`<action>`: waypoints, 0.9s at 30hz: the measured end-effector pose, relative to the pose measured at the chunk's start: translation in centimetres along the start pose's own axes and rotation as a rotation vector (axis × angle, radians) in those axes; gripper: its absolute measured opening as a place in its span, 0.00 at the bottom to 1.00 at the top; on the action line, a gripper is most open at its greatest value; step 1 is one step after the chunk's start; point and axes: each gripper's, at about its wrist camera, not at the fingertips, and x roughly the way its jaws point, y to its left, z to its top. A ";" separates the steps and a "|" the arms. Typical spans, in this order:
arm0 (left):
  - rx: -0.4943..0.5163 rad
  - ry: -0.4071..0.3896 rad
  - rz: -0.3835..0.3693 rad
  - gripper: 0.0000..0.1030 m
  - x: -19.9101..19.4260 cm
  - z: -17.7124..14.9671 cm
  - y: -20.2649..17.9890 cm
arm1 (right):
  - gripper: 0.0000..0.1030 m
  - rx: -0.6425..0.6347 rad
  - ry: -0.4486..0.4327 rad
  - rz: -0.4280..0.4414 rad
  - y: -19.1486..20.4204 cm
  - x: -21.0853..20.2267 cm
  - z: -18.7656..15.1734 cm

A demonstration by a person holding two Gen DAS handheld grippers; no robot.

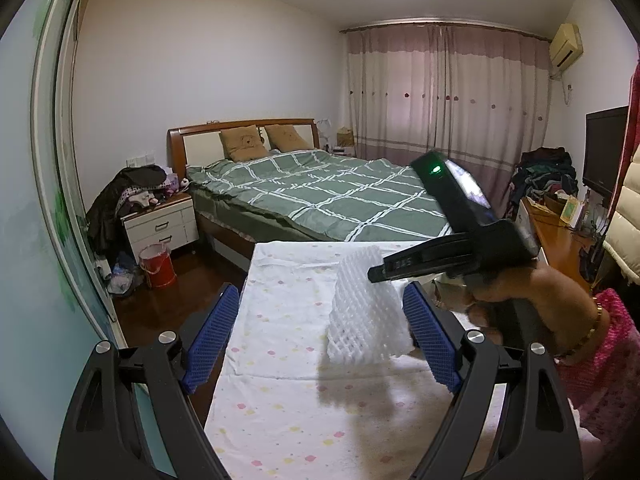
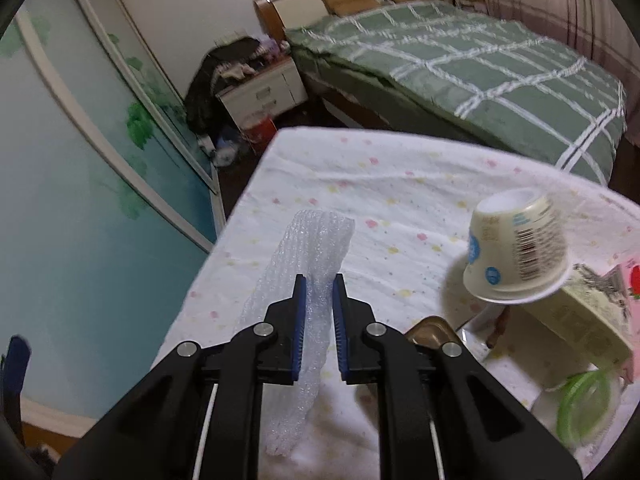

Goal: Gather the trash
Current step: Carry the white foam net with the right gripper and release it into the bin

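My right gripper is shut on a white foam net sleeve and holds it above the cloth-covered table. In the left wrist view the same foam net hangs from the right gripper, between my left gripper's blue pads. My left gripper is open wide and empty, its right pad close beside the net. A cream paper cup stands upside down at the table's right, on a box.
A pink carton, a green lid and a metal bowl lie at the table's right. A green bed is behind. A red bucket stands on the floor by the nightstand.
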 end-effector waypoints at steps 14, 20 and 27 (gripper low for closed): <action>0.040 -0.016 -0.073 0.81 -0.8 0.7 -3.8 | 0.12 0.071 -0.212 -0.150 -8.3 -13.2 -5.0; 0.079 -0.016 -0.123 0.81 -0.2 1.2 -7.3 | 0.12 0.182 -0.278 -0.298 -16.1 -19.2 -9.6; 0.110 0.013 -0.182 0.81 1.1 1.2 -11.7 | 0.12 0.357 -0.310 -0.509 -26.3 -24.4 -15.7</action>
